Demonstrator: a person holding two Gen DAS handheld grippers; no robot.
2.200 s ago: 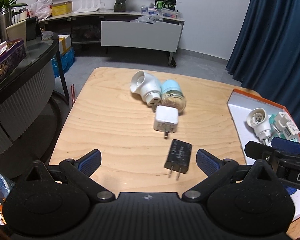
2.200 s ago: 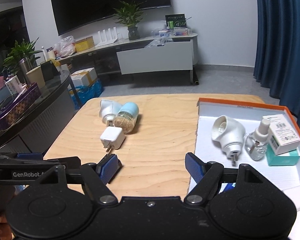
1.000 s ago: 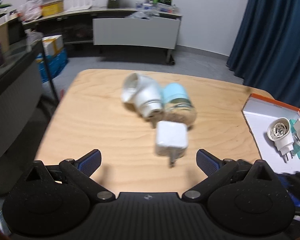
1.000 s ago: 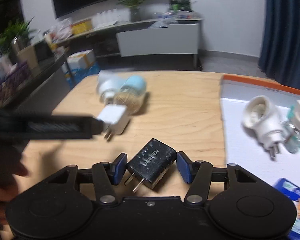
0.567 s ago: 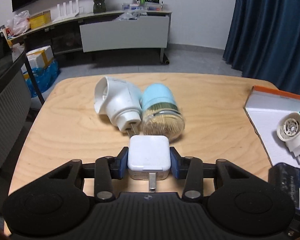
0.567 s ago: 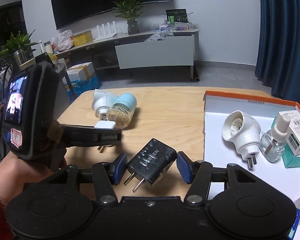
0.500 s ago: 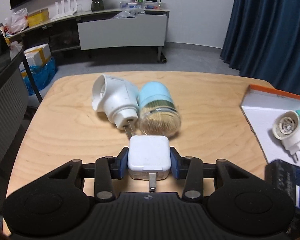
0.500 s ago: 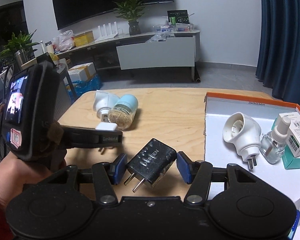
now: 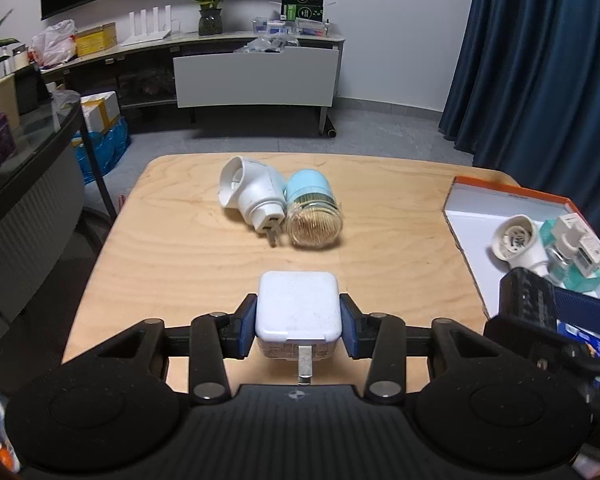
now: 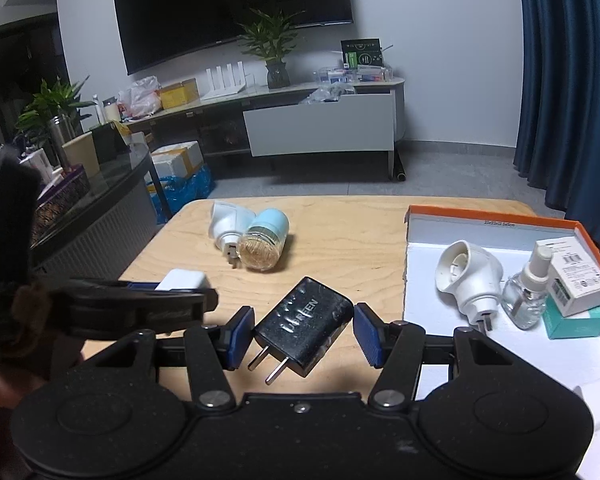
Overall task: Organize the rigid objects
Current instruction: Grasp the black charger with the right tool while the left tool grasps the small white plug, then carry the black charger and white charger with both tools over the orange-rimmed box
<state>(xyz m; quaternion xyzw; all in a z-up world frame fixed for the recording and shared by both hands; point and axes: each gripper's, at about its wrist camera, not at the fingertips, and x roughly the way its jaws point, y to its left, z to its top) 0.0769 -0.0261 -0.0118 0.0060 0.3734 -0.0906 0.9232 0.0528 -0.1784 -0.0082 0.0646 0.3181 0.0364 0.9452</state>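
Counted 2 chargers, 2 white plug-in diffusers, 1 jar, 1 refill bottle, 2 small boxes. L gripper (image 9: 299, 330) was clamped on the white charger (image 9: 297, 312), blue pads tight on both sides, prong pointing back at the cam, held above the wooden table (image 9: 180, 248). R gripper (image 10: 303, 334) was closed on the black charger (image 10: 302, 322), 2 prongs angled toward the cam, body tilted between the pads.

Left on the table: 1 white diffuser (image 9: 250, 196) lying on its side, touching the blue-lidded jar (image 9: 312, 216), also on its side w/ toothpick-like sticks inside.

Orange-rimmed tray (image 10: 488, 216) sat at the table's right side. R view showed its contents clearly: 1 white diffuser (image 10: 470, 276), 1 clear refill bottle (image 10: 526, 296) just beside it, 1 white box (image 10: 576, 278) stacked on 1 teal box (image 10: 576, 322). L view caught only the tray's far part, the rest hidden behind the R gripper body, but looked straight into that diffuser's open end. R view also showed the L gripper from the side w/ only a corner of the white charger visible
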